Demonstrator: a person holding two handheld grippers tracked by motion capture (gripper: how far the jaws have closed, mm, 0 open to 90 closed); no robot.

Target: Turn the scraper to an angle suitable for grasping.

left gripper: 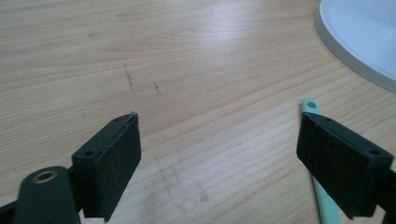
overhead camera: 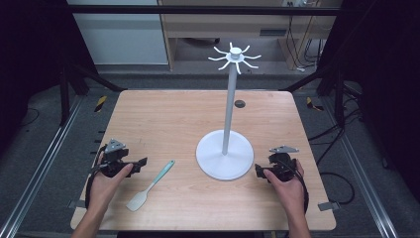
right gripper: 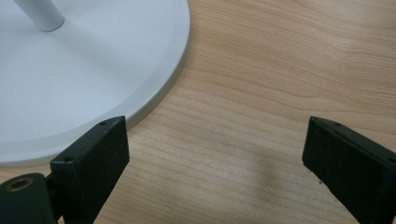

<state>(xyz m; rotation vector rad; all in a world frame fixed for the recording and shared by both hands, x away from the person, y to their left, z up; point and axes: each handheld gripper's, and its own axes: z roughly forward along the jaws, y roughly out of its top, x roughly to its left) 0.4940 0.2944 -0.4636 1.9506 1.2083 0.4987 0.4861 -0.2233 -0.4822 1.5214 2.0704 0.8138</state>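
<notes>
High view: left gripper (overhead camera: 141, 163) and right gripper (overhead camera: 258, 171) gape wide, holding nothing.

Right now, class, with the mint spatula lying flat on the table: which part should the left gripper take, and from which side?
Grip the spatula at mid-handle, probably from above, jaws straddling its narrow width. The handle is slim and straight and runs diagonally toward the white stand's base; the wide blade at the near end lies flat, offering little to pinch. The left gripper is open beside the handle.
</notes>
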